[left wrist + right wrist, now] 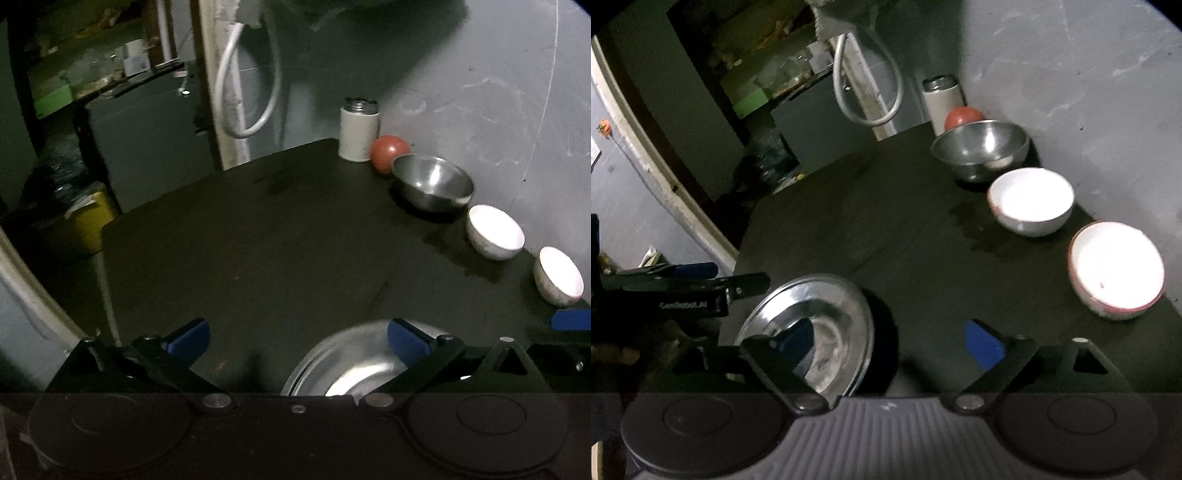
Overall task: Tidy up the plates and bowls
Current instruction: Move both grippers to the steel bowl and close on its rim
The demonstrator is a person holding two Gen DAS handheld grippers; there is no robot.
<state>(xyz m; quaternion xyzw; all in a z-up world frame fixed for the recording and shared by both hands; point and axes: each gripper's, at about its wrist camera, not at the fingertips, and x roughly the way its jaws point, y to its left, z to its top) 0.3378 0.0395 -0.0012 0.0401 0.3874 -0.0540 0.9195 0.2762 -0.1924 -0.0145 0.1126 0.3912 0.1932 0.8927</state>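
A shiny steel plate [347, 369] [812, 321] lies flat on the dark table [258, 240] [905, 258] near its front edge. My left gripper [297, 339] is open, its right finger over the plate's rim and nothing between the pads. My right gripper [890, 345] is open too, with its left finger over the plate's hollow and holding nothing. Along the wall stand a steel bowl [432, 184] [982, 151], a white bowl [495, 232] [1030, 199] and a red-rimmed white bowl [559, 275] [1115, 269], all upright and apart from both grippers.
A white canister with a metal lid [358, 129] [942, 96] and a red tomato [388, 151] [962, 116] sit at the table's far corner by the grey wall. A wet patch darkens the table beside the bowls. Left of the table are a hose, shelves and a yellow bin [88, 225].
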